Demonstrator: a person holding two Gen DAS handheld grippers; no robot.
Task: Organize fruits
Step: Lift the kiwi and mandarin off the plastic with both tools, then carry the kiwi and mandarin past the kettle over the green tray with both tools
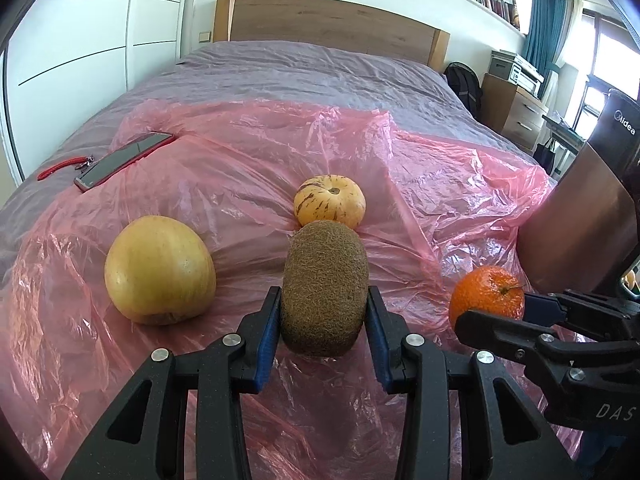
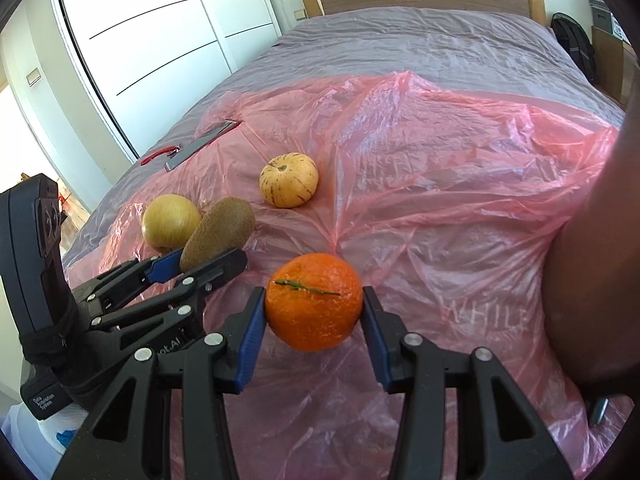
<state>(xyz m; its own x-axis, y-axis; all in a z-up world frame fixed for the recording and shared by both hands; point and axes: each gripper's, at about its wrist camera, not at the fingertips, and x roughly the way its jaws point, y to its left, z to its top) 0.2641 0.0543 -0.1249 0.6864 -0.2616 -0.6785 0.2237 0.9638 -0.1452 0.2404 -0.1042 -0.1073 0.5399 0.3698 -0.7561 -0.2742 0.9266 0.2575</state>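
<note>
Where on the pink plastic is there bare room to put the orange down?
Bare pink sheet lies right of the striped melon and beyond the orange. Crowded on the left: yellow fruit, kiwi, left gripper.

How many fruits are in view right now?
4: kiwi in the left gripper, orange in the right gripper, yellow apple and striped melon on the pink plastic sheet.

Brown fuzzy kiwi, bright orange, yellow purple-streaked melon, pink plastic sheet

Bright daylight, glare on plastic sheet, fisheye-curved edges
</note>
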